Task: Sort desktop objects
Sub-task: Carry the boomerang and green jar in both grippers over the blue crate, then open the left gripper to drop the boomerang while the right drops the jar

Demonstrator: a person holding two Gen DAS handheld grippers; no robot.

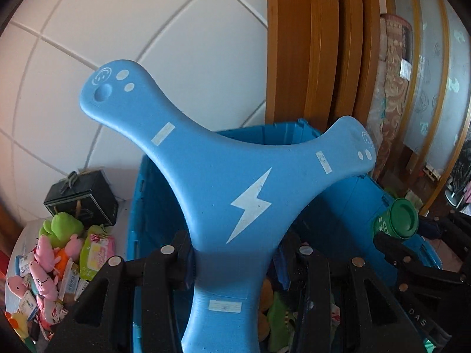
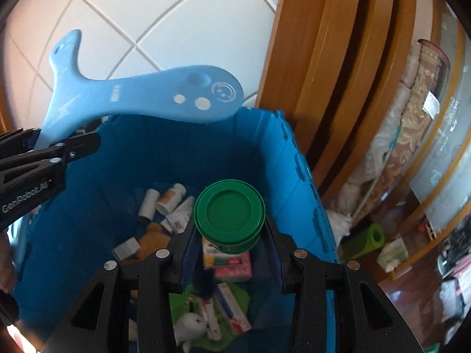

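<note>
A blue three-armed foam boomerang (image 1: 235, 182) with a white lightning bolt stands tilted over the blue crate (image 1: 353, 200). My left gripper (image 1: 235, 264) is shut on its lower arm. In the right wrist view my right gripper (image 2: 229, 253) is shut on a green-lidded jar (image 2: 229, 211), held above the open crate (image 2: 176, 153). The boomerang (image 2: 141, 94) and left gripper (image 2: 70, 147) show at the upper left there. The jar (image 1: 397, 217) also appears at the right of the left wrist view.
The crate holds bottles (image 2: 170, 197), small boxes, a green cloth and plush toys. Left of the crate lie plush toys and packets (image 1: 53, 259) and a dark box (image 1: 82, 203). A tiled wall and a wooden frame (image 2: 338, 73) stand behind.
</note>
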